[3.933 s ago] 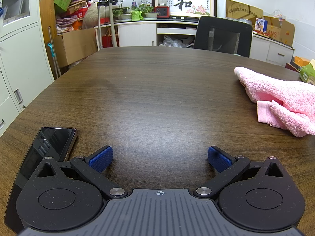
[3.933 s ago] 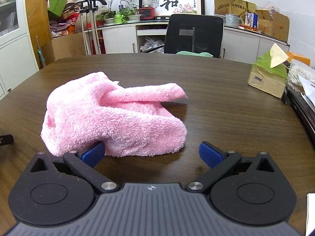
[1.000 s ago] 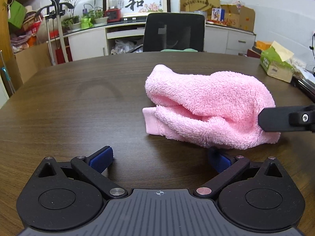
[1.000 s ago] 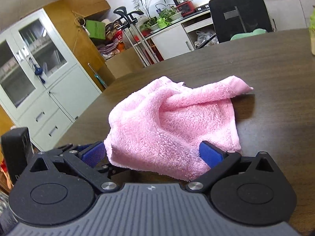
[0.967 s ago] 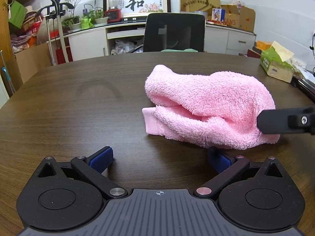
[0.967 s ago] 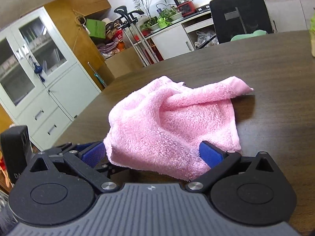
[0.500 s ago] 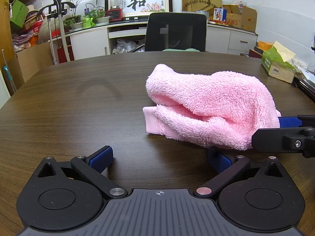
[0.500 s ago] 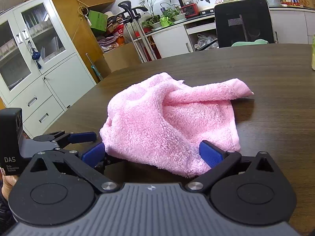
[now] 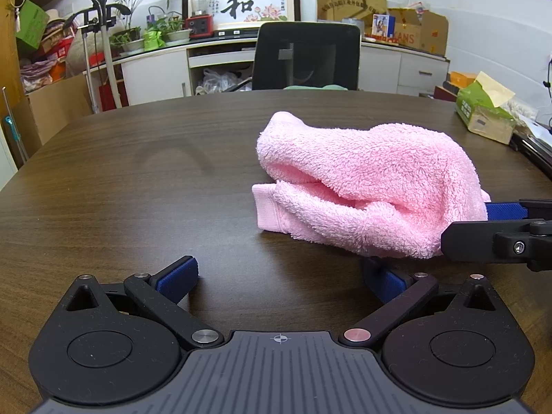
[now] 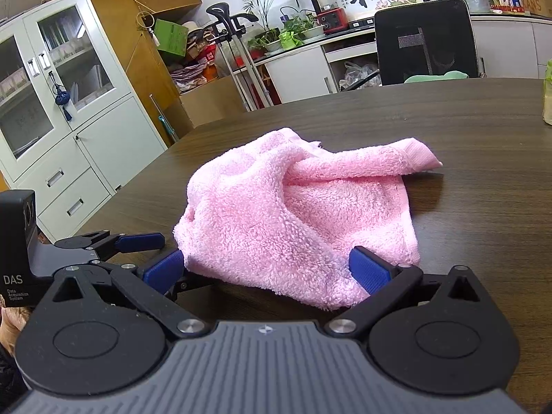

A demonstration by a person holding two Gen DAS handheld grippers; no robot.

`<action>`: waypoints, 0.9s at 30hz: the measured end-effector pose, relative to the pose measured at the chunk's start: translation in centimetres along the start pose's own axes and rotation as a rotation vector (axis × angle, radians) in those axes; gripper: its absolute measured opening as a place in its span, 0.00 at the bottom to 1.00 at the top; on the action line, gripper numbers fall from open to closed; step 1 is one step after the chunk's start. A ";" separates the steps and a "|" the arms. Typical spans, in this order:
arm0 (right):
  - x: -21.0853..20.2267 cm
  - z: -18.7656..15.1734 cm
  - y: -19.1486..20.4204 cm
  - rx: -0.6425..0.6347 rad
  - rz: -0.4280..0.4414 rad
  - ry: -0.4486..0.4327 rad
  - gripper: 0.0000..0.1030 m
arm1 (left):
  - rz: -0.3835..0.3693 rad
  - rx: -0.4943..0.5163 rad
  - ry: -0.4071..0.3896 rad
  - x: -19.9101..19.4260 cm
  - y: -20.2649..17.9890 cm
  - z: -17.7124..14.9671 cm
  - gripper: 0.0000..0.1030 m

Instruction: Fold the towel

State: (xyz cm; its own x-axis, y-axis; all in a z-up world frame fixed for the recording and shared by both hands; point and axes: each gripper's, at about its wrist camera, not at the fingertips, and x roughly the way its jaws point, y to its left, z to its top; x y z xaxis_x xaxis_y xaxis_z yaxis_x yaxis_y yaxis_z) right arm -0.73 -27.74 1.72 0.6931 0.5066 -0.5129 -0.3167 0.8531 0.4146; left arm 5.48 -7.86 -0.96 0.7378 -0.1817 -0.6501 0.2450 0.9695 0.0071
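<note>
Dark wood table (image 9: 138, 172), black chair (image 9: 305, 57), white cabinets (image 10: 69, 131)

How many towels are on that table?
1. A crumpled pink towel lies on the dark table, between both open grippers: left, right. Nothing shows whether another hides underneath.

My left wrist camera looks low across the table (image 9: 138, 179) toward the chair (image 9: 305, 57); my right, close, angles leftward; both share the towel (image 9: 365, 186).

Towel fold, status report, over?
Left gripper and right gripper open. Towel crumpled on the table, unfolded. Nothing in the way.
</note>
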 end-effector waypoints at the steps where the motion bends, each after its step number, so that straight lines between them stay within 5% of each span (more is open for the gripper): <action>1: 0.1 0.0 0.0 0.001 0.000 -0.001 0.99 | 0.005 -0.008 -0.002 0.0 0.1 0.0 1.00; 19: 0.0 -0.4 1.3 -0.065 0.011 0.005 0.99 | 0.158 -0.042 -0.026 -0.3 2.6 1.3 1.00; 25: -0.3 -0.9 3.4 -0.166 0.100 0.037 1.00 | 0.191 -0.048 -0.029 -0.6 3.6 1.7 1.00; 27: -0.5 -1.6 4.9 -0.228 0.197 0.085 0.99 | 0.196 -0.054 -0.030 -0.7 4.0 1.8 1.00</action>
State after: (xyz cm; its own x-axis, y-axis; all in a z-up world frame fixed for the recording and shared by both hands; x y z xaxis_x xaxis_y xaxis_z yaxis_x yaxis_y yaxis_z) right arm -3.66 -23.65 2.85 0.5504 0.6652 -0.5046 -0.5834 0.7387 0.3376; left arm 7.15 -4.16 0.90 0.7866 0.0072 -0.6175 0.0614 0.9941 0.0898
